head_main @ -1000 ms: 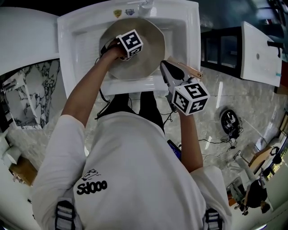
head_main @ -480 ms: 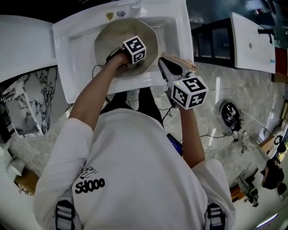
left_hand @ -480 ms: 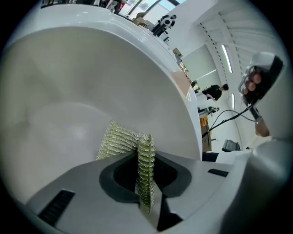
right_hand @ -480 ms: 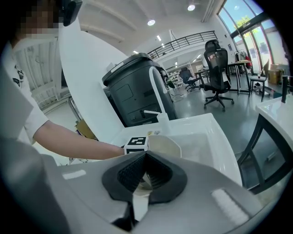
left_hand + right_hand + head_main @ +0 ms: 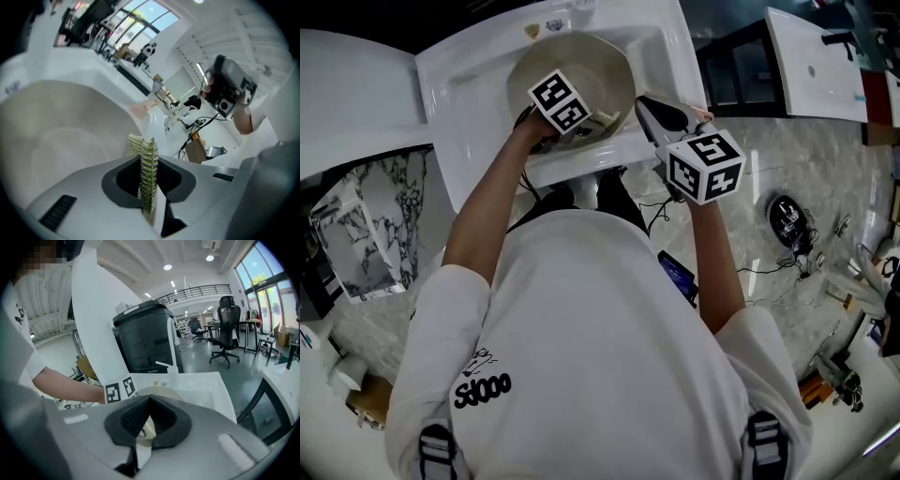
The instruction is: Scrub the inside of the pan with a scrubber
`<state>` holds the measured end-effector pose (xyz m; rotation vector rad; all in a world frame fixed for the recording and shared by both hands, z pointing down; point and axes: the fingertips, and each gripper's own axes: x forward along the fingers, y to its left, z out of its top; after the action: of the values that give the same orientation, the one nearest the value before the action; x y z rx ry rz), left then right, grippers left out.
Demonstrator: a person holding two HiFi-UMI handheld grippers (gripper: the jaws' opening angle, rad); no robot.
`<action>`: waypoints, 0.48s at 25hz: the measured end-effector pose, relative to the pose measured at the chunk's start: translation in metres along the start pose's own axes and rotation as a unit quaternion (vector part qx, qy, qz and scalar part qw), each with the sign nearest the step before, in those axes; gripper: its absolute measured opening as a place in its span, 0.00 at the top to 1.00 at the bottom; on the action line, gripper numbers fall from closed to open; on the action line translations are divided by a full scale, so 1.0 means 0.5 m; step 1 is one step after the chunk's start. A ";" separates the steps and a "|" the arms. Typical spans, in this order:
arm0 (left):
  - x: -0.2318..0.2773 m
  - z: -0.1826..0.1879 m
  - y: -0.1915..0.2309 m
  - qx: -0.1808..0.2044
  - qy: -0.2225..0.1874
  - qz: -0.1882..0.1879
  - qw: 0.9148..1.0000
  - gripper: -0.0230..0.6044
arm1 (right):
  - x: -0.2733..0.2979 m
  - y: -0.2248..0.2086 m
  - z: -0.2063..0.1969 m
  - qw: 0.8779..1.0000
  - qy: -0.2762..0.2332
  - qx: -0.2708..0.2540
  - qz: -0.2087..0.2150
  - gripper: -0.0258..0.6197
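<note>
Pan (image 5: 602, 66) lies in the white sink (image 5: 469, 89). Only the left gripper view shows the green scrubber (image 5: 148, 178), pinched between the nearly closed fingers of the left gripper (image 5: 149, 140) over the pan's inside. The right gripper (image 5: 148, 401) has its fingers clamped on the pan's pale edge, beside its handle (image 5: 704, 115).
</note>
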<state>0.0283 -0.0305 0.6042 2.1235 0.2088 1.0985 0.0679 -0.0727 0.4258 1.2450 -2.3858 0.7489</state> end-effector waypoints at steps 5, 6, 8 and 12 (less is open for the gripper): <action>-0.162 0.056 -0.016 0.070 -0.142 0.116 0.981 0.86 | 0.017 0.028 0.067 0.999 -0.025 -0.046 -0.002 0.95; -0.198 0.066 -0.024 0.079 -0.171 0.134 0.973 0.86 | 0.020 0.036 0.079 0.998 -0.031 -0.055 -0.002 0.95; -0.271 0.084 -0.040 0.099 -0.223 0.175 0.954 0.86 | 0.025 0.049 0.107 0.996 -0.046 -0.074 -0.003 0.95; -0.441 0.119 -0.051 0.121 -0.308 0.285 0.900 0.86 | 0.030 0.060 0.190 0.989 -0.082 -0.123 0.005 0.95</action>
<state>-0.0591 -0.1410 0.4228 2.7319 -0.6439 0.6497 0.0291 -0.1248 0.3487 1.2337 -2.5224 0.3525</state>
